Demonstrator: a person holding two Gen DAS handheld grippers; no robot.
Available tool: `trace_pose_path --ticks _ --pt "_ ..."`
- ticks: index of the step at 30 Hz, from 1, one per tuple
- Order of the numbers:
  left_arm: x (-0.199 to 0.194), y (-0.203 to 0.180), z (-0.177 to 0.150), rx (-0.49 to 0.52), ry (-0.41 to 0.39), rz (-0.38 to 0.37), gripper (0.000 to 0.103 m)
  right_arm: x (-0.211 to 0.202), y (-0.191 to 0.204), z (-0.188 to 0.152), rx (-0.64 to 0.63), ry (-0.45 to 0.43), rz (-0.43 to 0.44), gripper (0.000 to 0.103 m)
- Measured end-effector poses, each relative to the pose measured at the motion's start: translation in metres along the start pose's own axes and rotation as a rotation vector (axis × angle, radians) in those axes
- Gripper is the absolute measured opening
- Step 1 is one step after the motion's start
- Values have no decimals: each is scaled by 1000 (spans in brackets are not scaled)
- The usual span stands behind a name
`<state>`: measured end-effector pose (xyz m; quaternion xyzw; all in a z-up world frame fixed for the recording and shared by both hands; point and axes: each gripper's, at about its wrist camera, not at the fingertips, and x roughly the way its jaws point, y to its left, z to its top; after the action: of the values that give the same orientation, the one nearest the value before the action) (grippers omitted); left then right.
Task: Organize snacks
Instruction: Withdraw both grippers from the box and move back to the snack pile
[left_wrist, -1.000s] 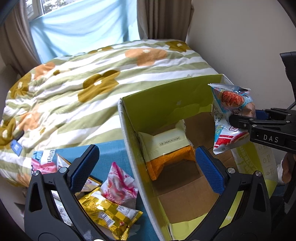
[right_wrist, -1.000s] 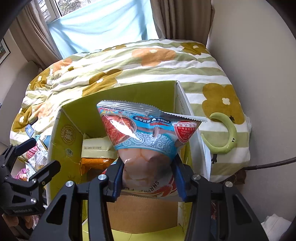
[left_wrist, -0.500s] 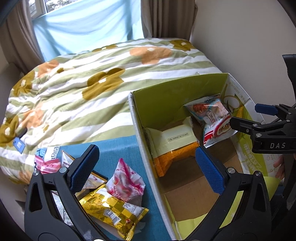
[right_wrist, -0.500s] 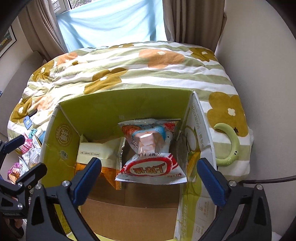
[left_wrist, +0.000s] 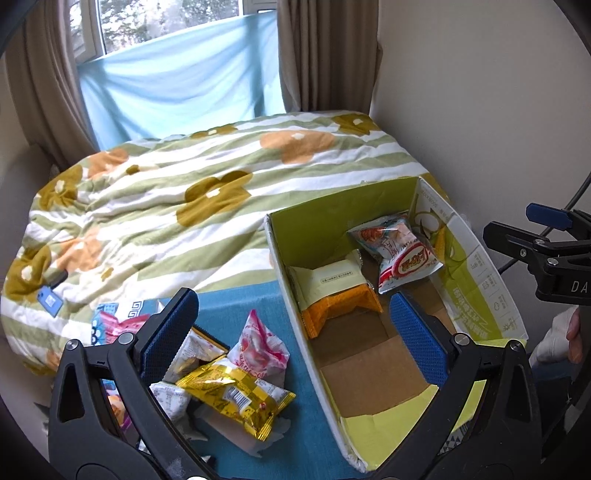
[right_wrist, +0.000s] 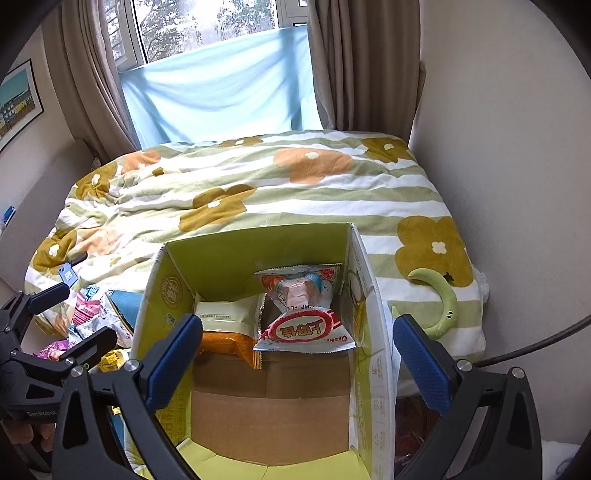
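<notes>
At frame centre, shrimp snack bag (right_wrist: 304, 314) propped against far wall of cardboard box (right_wrist: 173, 295), beside orange packet (right_wrist: 225, 334), leaving floor free. Right tongs (right_wrist: 297, 356) and left tongs (left_wrist: 291, 334) spread wide, nothing gripped; loose snacks (left_wrist: 236, 391) lower left, unsorted.

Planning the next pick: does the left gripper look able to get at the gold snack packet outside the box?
Probably yes. The gold packet lies on top of the pile beside the box, nothing covering it, and the left gripper is open just above with nothing between its fingers.

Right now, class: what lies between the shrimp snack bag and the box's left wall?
A pale yellow and orange packet lies between the shrimp snack bag and the left wall of the box, clearest in the right wrist view.
</notes>
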<state>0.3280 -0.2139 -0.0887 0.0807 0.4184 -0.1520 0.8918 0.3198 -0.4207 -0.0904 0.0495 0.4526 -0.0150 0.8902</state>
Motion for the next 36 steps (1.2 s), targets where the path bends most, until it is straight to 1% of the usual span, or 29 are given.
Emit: trace_pose_path --ticks 5,11,17,20,24,27,30,33,36 --pt "-50 2 -21 -22 -54 12 103 -45 13 -20 -21 -67 -30 103" --pt "-114 7 -57 -52 -126 43 103 -99 28 -54 -9 -145 -8 103" --pt "-167 21 -109 -98 -180 89 103 -147 46 -95 14 -235 17 103" --pt "-188 33 -136 -130 -169 125 103 -164 52 -117 36 -273 32 103" --pt "-217 50 -167 -185 -183 155 103 -178 62 -139 46 -279 71 103" --pt "-234 64 -187 -207 -176 188 103 -186 72 -155 37 -283 85 103" --pt "-248 84 -207 -229 -175 222 103 -189 81 -169 45 -271 125 103" --pt "-255 108 -227 -258 -165 242 103 -188 97 -181 36 -255 151 103" --pt "-253 136 -243 -280 -130 263 103 -184 116 -189 22 -248 163 103"
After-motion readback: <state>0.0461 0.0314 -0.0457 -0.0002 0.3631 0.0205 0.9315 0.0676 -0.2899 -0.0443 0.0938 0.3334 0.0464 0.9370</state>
